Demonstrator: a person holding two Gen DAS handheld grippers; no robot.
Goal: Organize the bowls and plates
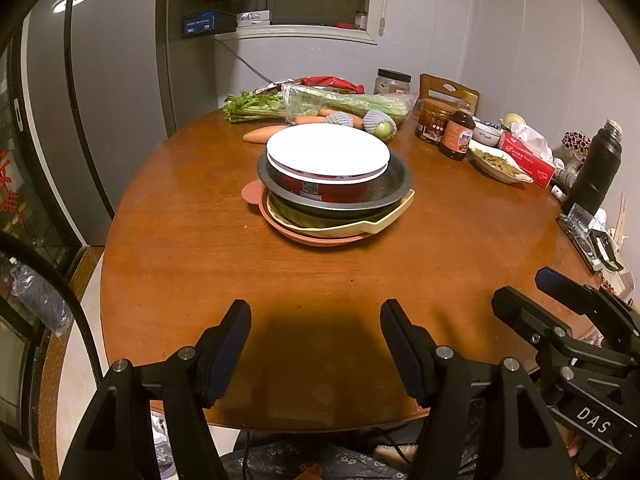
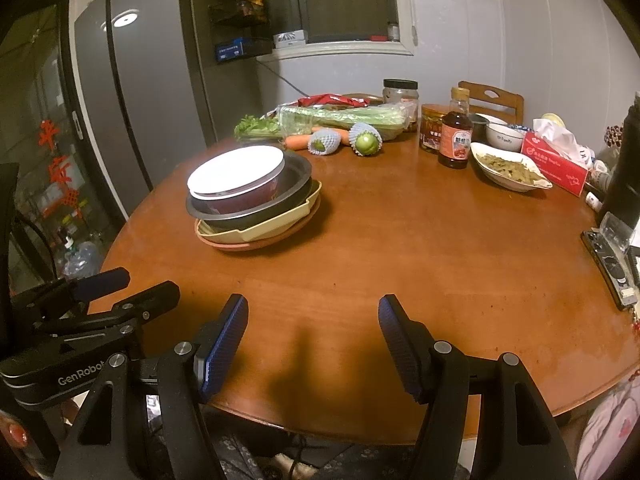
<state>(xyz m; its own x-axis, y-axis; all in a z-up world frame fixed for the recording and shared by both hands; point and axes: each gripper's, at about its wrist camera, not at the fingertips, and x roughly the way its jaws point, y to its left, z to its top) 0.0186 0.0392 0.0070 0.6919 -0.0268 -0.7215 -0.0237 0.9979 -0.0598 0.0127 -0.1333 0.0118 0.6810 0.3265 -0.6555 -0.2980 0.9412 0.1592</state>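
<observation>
Round wooden table (image 1: 168, 240) under you: your left gripper (image 1: 316, 344) and right gripper (image 2: 312, 340) hover near its edge, jaws spread, empty. Further out, mid-table, the stack (image 1: 332, 188) sits nested, white plate (image 1: 328, 150) on top, apparently finished.

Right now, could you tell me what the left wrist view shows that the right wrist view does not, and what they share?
Only the left wrist view shows the black flask whole, cap included, and the pink plate's tab handle. Only the right wrist view shows the red paper decoration on the glass door and the sauce bottle's yellow cap clear of the chair. Both show the dish stack topped by a white plate, the wooden table, and both claws open: left claw, right claw.
</observation>
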